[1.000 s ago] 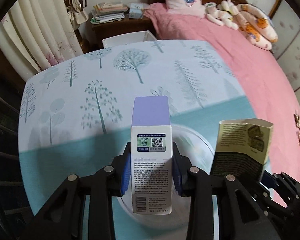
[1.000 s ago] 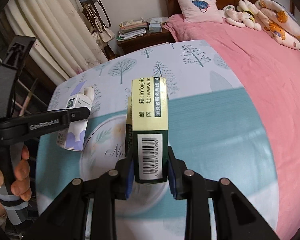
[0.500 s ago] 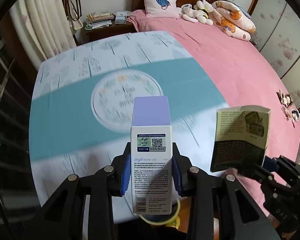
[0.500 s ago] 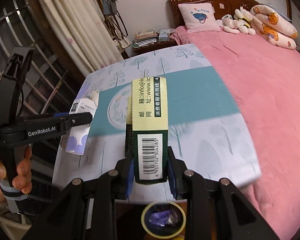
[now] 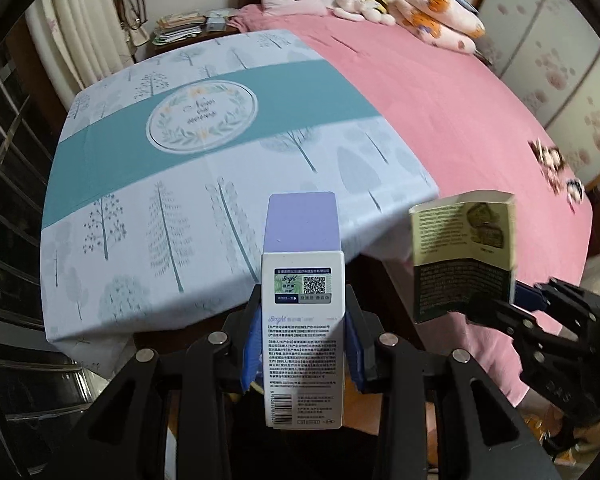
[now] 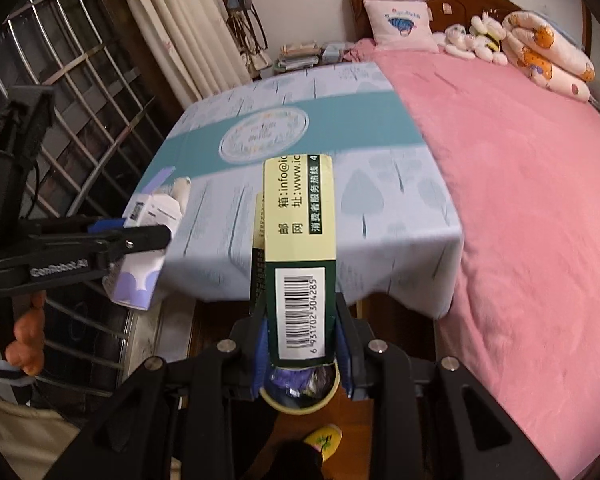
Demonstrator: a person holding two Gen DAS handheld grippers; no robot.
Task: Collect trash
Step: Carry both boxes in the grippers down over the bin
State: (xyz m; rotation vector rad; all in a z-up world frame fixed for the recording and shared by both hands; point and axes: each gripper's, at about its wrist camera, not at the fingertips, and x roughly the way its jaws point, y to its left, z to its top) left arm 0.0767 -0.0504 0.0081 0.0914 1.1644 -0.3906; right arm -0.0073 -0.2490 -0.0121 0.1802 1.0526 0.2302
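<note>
My left gripper (image 5: 302, 344) is shut on a white and purple carton (image 5: 302, 320), held upright off the near edge of the bed. It also shows in the right wrist view (image 6: 148, 240). My right gripper (image 6: 302, 344) is shut on a green and cream carton (image 6: 298, 256) with a barcode, seen too in the left wrist view (image 5: 464, 256). A round yellow-rimmed trash bin (image 6: 298, 394) holding purple wrappers sits on the floor just below the right gripper's carton.
A bed with a tree-print cloth (image 5: 204, 168) and a pink blanket (image 6: 532, 200) fills the view ahead. Pillow and plush toys (image 6: 488, 36) lie at the headboard. A barred window (image 6: 60, 128) and curtains stand left. A yellow slipper (image 6: 324, 438) lies on the floor.
Both grippers have pulled back from over the bed to beyond its near edge, each still holding its carton. The trash bin on the floor has come into view beneath them.
</note>
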